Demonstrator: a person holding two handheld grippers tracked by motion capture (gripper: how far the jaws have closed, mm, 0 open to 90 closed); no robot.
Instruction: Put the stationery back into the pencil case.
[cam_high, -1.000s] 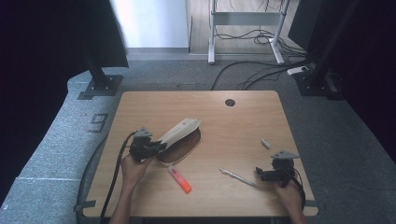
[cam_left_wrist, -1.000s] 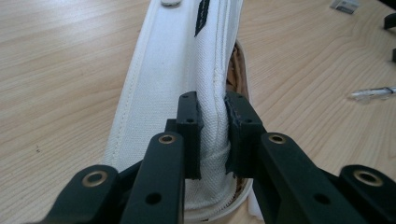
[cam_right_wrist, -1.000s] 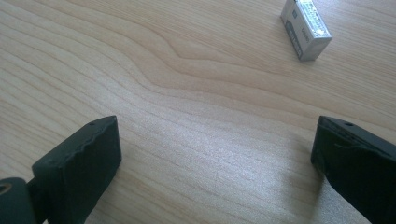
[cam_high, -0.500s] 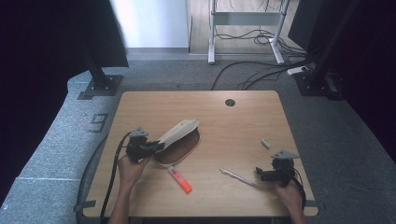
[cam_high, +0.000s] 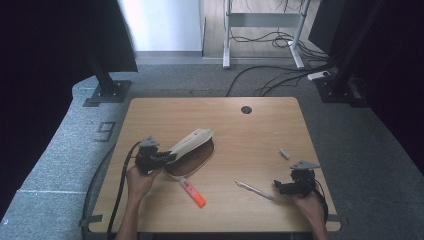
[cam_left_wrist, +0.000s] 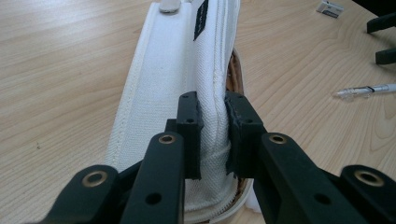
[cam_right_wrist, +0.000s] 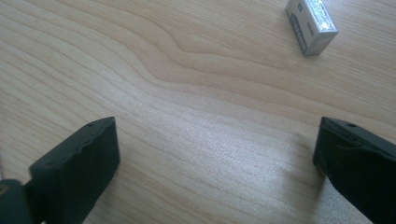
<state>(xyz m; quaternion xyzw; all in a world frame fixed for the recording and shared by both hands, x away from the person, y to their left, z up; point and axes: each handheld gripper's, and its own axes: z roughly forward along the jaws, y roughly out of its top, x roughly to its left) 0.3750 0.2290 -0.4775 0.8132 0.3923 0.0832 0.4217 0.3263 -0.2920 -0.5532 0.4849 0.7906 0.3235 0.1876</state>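
The left tongs (cam_left_wrist: 212, 135) pinch the raised white flap of the pencil case (cam_high: 192, 150), left of centre on the desk (cam_high: 250, 135). The right tongs (cam_right_wrist: 215, 172) gape wide, holding nothing. That thin fabric hold could slip, dropping the flap shut.

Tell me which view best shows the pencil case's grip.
The left gripper view: the left gripper pinches the white pencil case flap between its pads. The high view shows it small and open.

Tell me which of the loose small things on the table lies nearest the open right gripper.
The clear pen, lying just left of the right gripper. The orange marker lies farther left, and the small silver eraser farther up the table.
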